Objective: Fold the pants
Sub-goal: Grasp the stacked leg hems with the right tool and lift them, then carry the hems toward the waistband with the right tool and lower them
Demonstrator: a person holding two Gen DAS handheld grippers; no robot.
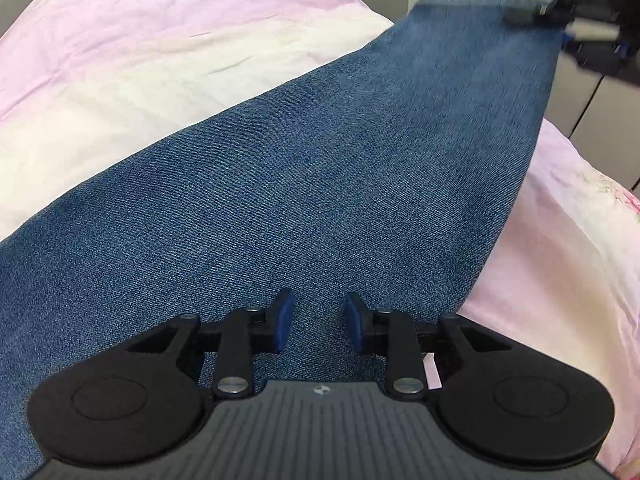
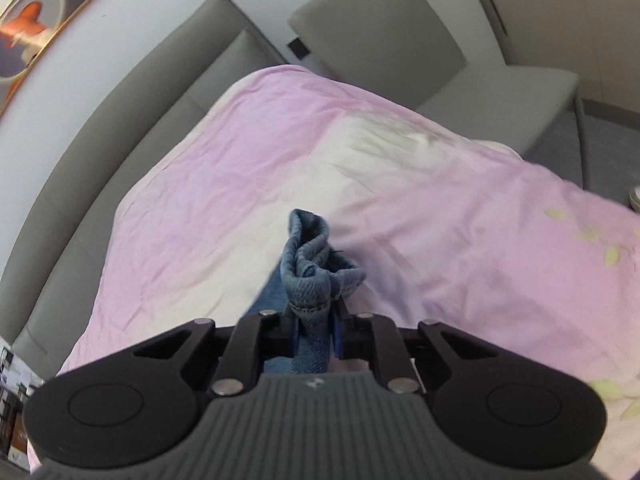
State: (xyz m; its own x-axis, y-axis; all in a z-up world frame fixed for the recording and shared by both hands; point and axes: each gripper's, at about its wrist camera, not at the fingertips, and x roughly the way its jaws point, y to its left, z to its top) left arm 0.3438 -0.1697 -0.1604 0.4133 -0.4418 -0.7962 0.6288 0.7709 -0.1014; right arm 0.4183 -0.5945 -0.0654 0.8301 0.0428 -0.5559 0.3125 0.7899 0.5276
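1. Pink-and-cream bedsheet [image 2: 248,148] carries the blue denim pants [image 1: 304,184].
2. Right gripper [image 2: 314,334] clamps the bunched hem; left gripper [image 1: 316,324] hovers spread above.
3. Denim looks heavy, floppy; thick hems probably grip best.

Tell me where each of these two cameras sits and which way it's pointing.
Left wrist: on the left claw, open, low over the jeans, facing along the leg to the right claw at its hem.
Right wrist: on the right claw, shut on the hem, facing the pink bedcover and grey headboard.
Shared: jeans, bedcover.
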